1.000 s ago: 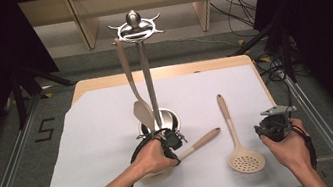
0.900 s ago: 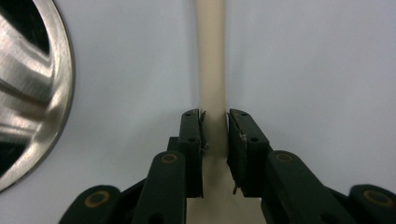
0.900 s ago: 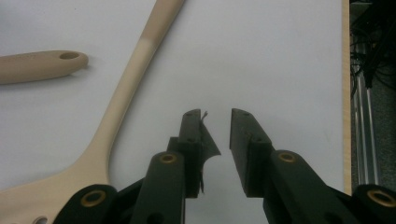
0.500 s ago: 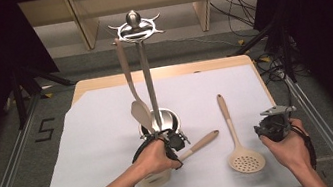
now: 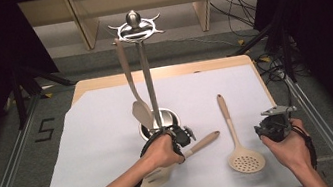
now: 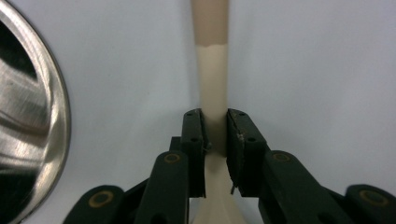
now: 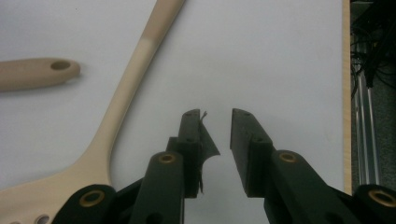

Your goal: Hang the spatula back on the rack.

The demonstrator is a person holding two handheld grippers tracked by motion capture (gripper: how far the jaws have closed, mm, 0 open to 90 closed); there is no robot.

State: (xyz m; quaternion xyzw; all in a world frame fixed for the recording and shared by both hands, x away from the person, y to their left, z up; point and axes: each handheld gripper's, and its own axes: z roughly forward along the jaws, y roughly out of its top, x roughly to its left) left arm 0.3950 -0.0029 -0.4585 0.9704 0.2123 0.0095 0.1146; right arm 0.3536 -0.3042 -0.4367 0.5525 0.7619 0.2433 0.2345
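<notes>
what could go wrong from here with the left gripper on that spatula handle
1. The left gripper, whose jaws have just been closing, pinches only the narrow neck of the spatula; it might swivel or slip when lifted.
2. The steel base of the utensil stand sits right beside the grip, so a swing may knock it.
3. The hanging turner is close above and could get bumped off its hook.
</notes>
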